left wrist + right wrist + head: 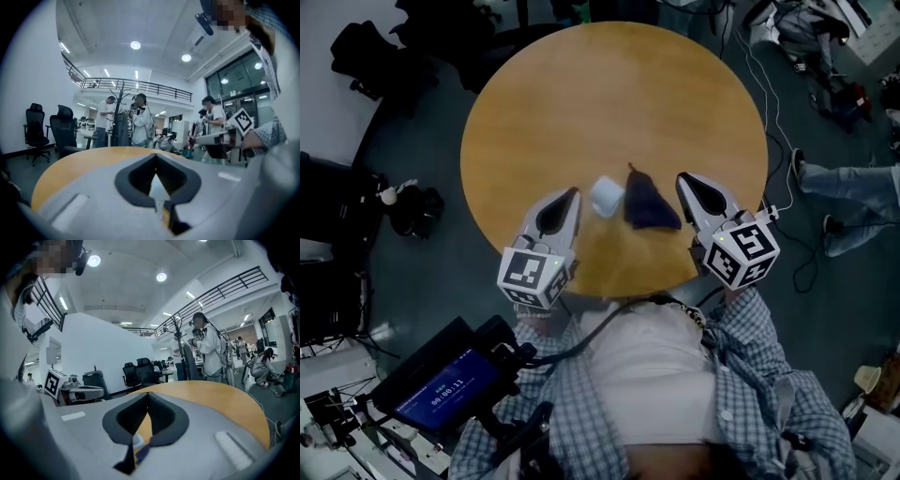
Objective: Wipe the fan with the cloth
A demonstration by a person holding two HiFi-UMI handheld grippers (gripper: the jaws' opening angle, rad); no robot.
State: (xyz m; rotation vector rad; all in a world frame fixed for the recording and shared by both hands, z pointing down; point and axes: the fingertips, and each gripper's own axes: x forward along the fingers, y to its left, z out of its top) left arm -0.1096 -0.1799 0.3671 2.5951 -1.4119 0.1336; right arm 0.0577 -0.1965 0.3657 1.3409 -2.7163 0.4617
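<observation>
Your left gripper (573,194) and right gripper (683,179), both closed and empty, flank the white fan (607,196) and dark cloth (649,208); near-left screen (441,389) digits illegible

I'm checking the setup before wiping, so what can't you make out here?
White thing, head view: too small to tell it is the fan.
Cloth: right gripper view shows a sliver past the shut right gripper; left gripper view none, hidden by the shut left gripper.

A round wooden desk (581,103) carries a small white fan (607,196) near its closer edge, with a dark blue cloth (649,206) crumpled just beside it
</observation>
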